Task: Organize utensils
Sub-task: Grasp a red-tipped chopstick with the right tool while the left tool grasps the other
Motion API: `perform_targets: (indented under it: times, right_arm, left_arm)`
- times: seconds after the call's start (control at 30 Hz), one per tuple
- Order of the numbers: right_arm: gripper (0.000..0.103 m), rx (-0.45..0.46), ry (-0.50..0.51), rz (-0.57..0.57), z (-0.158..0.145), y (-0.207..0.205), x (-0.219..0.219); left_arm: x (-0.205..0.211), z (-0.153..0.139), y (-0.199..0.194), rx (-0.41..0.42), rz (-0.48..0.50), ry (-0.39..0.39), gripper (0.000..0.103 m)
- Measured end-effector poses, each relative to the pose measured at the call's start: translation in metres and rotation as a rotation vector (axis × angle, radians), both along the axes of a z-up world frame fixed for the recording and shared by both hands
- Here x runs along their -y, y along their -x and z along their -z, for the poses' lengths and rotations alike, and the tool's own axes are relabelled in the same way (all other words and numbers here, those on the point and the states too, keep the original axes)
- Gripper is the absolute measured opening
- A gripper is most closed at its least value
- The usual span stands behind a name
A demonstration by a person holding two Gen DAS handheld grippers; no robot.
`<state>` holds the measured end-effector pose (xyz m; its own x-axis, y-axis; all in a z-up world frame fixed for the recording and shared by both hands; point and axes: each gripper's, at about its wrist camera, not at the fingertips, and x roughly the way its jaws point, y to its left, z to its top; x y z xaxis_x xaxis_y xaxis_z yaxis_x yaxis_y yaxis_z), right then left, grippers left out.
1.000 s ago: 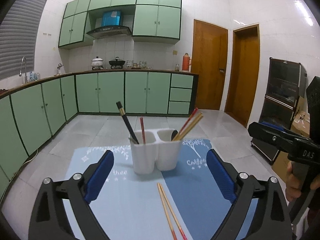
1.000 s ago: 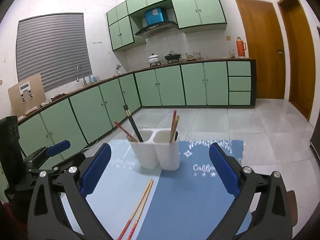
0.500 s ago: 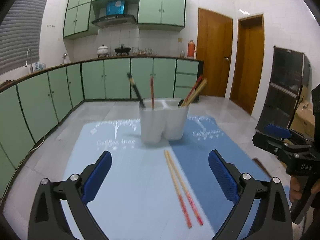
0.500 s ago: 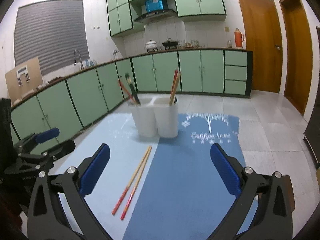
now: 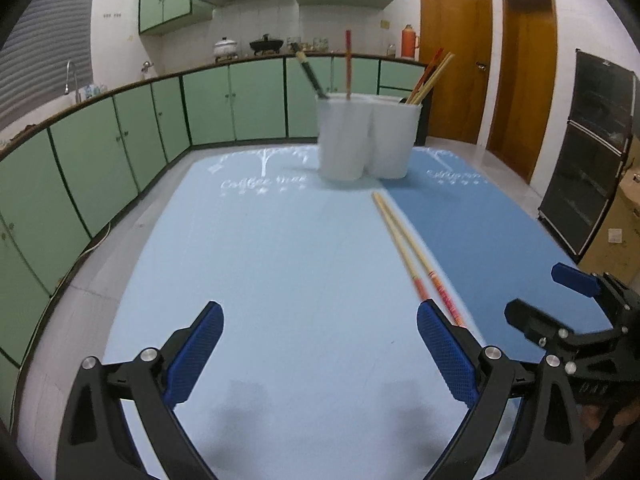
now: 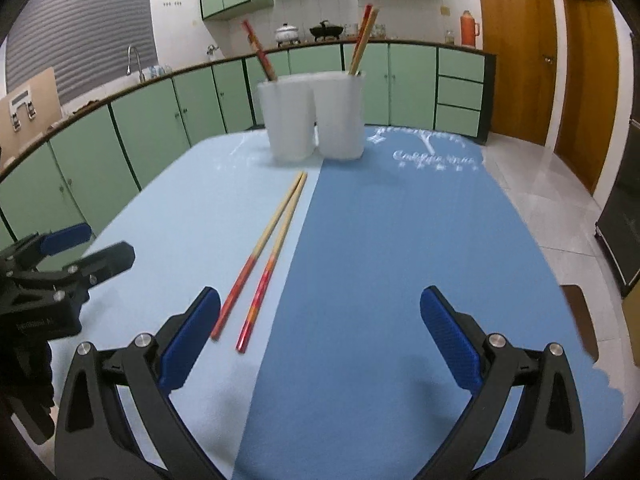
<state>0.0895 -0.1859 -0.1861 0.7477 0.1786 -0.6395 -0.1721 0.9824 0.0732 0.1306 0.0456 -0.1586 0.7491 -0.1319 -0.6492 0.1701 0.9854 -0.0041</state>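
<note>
A white two-cup utensil holder (image 5: 368,138) (image 6: 312,116) stands at the far end of the table, with red-tipped chopsticks and a dark utensil sticking up from it. A loose pair of wooden chopsticks with red ends (image 5: 412,252) (image 6: 264,252) lies on the mat between the holder and me. My left gripper (image 5: 320,344) hovers open and empty just above the light blue mat, the chopsticks' red ends by its right finger. My right gripper (image 6: 320,328) is open and empty too, with the chopsticks' red ends just ahead of its left finger.
The table carries a light blue mat (image 5: 260,280) and a darker blue mat (image 6: 400,260) side by side. Green kitchen cabinets (image 5: 120,148) run along the left and back. Wooden doors (image 5: 520,80) and a dark cabinet (image 5: 592,152) stand to the right.
Both grippers have dropped and pulled back toward the near end of the table, so the holder looks taller and farther and the loose chopsticks now lie close to the fingers.
</note>
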Motion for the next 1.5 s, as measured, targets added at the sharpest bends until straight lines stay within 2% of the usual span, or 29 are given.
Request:
perform_targets:
  times: [0.17, 0.23, 0.37, 0.67, 0.73, 0.87, 1.03, 1.2, 1.5]
  right_arm:
    - [0.094, -0.015, 0.034, -0.006, 0.01, 0.0, -0.013]
    - [0.083, -0.024, 0.048, -0.013, 0.013, 0.0, -0.019]
    - [0.077, -0.054, 0.052, -0.012, 0.02, -0.001, -0.025]
    - [0.054, -0.078, 0.097, -0.016, 0.028, -0.001, -0.038]
    - [0.044, -0.074, 0.103, -0.019, 0.028, 0.0, -0.039]
    - [0.033, -0.068, 0.106, -0.031, 0.029, 0.003, -0.044]
    - [0.006, -0.055, 0.115, -0.072, 0.029, 0.006, -0.048]
    - [0.005, -0.066, 0.074, -0.072, 0.026, 0.005, -0.037]
    - [0.005, -0.058, 0.029, 0.033, 0.017, 0.002, 0.014]
  left_arm:
    - [-0.009, 0.006, 0.001, -0.02, -0.015, 0.002, 0.095]
    - [-0.012, 0.009, 0.002, -0.024, -0.019, 0.009, 0.095]
    - [-0.012, 0.014, 0.003, -0.029, -0.019, 0.008, 0.095]
    - [-0.015, 0.021, 0.005, -0.042, -0.028, 0.007, 0.095]
    - [-0.015, 0.021, 0.006, -0.043, -0.025, 0.008, 0.095]
    - [-0.012, 0.02, 0.006, -0.043, -0.016, 0.01, 0.095]
    - [0.0, 0.022, 0.005, -0.044, -0.003, 0.0, 0.095]
    - [0.011, 0.025, 0.006, -0.054, 0.009, -0.001, 0.095]
    - [0.041, 0.032, 0.004, -0.079, 0.045, 0.017, 0.094]
